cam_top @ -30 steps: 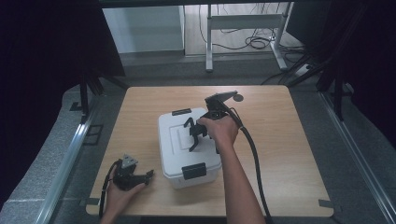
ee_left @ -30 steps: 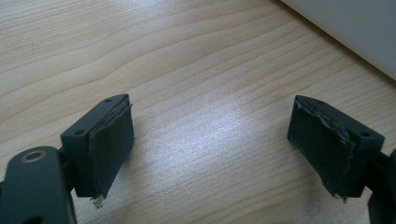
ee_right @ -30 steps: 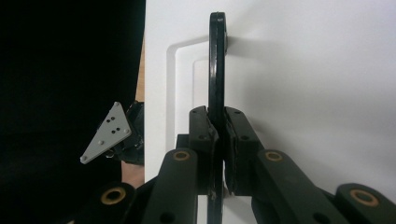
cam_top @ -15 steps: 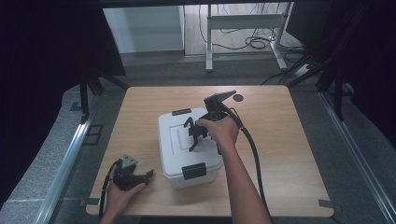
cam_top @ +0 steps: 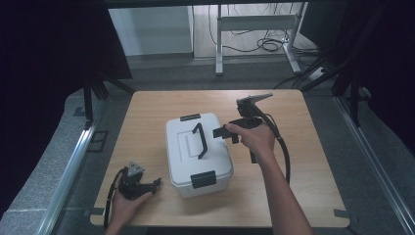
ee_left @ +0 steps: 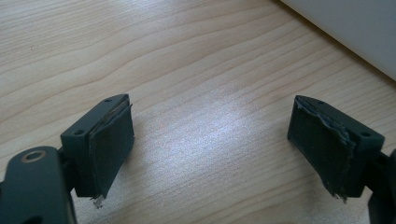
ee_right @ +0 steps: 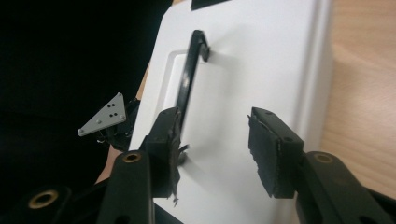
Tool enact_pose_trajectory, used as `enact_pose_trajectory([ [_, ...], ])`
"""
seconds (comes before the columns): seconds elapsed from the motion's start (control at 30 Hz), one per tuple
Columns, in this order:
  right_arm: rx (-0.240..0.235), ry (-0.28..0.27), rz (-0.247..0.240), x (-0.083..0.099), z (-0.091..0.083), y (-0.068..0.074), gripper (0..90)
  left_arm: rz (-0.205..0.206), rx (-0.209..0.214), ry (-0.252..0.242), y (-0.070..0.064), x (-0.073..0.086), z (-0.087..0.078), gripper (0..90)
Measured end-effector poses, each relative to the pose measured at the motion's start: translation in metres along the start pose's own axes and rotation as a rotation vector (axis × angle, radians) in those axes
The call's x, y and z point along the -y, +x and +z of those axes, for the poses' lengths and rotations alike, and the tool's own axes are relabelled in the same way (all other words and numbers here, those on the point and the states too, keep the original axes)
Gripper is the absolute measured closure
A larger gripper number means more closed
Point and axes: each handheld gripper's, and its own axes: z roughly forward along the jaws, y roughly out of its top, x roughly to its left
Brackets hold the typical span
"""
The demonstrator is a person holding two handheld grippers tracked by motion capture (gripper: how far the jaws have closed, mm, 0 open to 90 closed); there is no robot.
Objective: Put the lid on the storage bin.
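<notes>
A white lidded box [cam_top: 215,166] stands mid-table, with a black carry handle [cam_top: 199,141] along its lid. My right gripper [cam_top: 226,135] is held just right of the handle, over the lid's right edge, open and empty. In the right gripper view the handle [ee_right: 189,79] runs away from the left jaw of my right gripper [ee_right: 215,140], above the white lid [ee_right: 261,60]. My left gripper [cam_top: 154,184] rests low at the front left of the table, open, jaws toward the box. In its own view my left gripper [ee_left: 210,140] spans bare wood, with the box wall [ee_left: 355,28] at the top right.
The wooden table [cam_top: 303,186] has bare room right of the box and behind it. Black latches sit on the box's front [cam_top: 203,179] and back [cam_top: 190,117]. A cable [cam_top: 284,152] trails from the right gripper. A metal desk frame [cam_top: 254,22] stands beyond the table.
My right gripper has drawn back to the right, off the handle, which now shows in full on the lid. The left gripper has stayed put.
</notes>
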Motion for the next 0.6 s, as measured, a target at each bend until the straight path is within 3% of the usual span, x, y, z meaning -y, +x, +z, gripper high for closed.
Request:
enact_pose_trajectory([
  [0.1, -0.003, -0.017, -0.015, 0.005, -0.007, -0.008, 49.8, 0.0, 0.0, 0.0, 0.0, 0.0, 0.0, 14.4],
  [0.27, -0.013, -0.064, -0.042, 0.024, -0.027, -0.038, 45.9, 0.0, -0.001, -0.002, 0.0, 0.0, 0.0, 14.4],
  [0.33, -0.014, -0.096, -0.054, 0.037, -0.037, -0.058, 43.4, 0.0, -0.001, -0.003, 0.0, 0.0, 0.0, 14.5],
  [0.37, -0.014, -0.096, -0.054, 0.037, -0.037, -0.058, 43.4, 0.0, -0.001, -0.003, 0.0, 0.0, 0.0, 14.5],
  [0.4, -0.012, -0.116, -0.054, 0.047, -0.043, -0.073, 42.4, 0.0, -0.001, -0.003, 0.0, 0.0, 0.0, 14.5],
  [0.43, -0.012, -0.116, -0.054, 0.047, -0.043, -0.073, 42.4, 0.0, -0.001, -0.003, 0.0, 0.0, 0.0, 14.5],
  [0.53, -0.026, -0.141, -0.037, 0.062, -0.05, -0.093, 41.6, 0.001, 0.0, 0.001, 0.0, 0.0, 0.0, 14.5],
  [0.57, -0.023, -0.154, -0.023, 0.073, -0.056, -0.109, 40.9, 0.001, 0.0, 0.001, 0.0, 0.0, 0.0, 14.5],
  [0.6, -0.022, -0.164, -0.019, 0.079, -0.057, -0.116, 40.6, 0.001, 0.0, 0.001, 0.0, 0.0, 0.0, 14.5],
])
